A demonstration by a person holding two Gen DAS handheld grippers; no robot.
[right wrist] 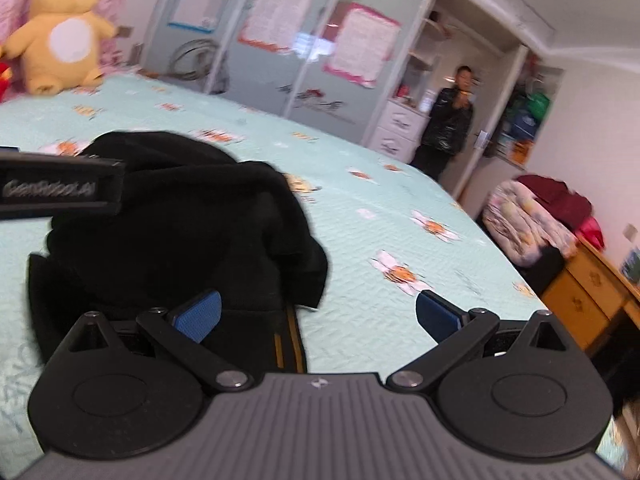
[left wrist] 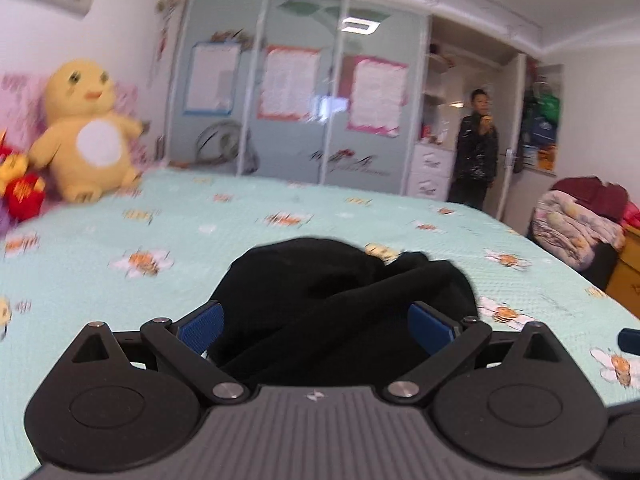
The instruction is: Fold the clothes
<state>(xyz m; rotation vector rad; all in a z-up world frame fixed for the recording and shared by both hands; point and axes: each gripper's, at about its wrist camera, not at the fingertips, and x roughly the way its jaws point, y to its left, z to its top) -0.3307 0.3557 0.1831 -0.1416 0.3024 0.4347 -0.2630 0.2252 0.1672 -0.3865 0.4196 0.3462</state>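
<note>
A black garment (left wrist: 320,292) lies bunched on the mint bedspread (left wrist: 100,292). My left gripper (left wrist: 316,326) is open just above it, and the cloth fills the space between its blue pads (left wrist: 200,328). In the right wrist view the same black garment (right wrist: 180,216) sits left of centre, with a yellow stripe near its lower edge. My right gripper (right wrist: 318,316) is open at the garment's right edge: its left pad (right wrist: 198,314) is over the cloth, its right pad over bare bedspread (right wrist: 400,220). The left gripper's body (right wrist: 60,188) shows over the garment at the left.
A yellow plush toy (left wrist: 84,132) and red toys sit at the head of the bed. Sliding wardrobe doors (left wrist: 288,92) stand behind it. A person (left wrist: 476,148) stands in the doorway. A pile of bedding (right wrist: 536,220) and a wooden desk (right wrist: 592,296) flank the bed's right side.
</note>
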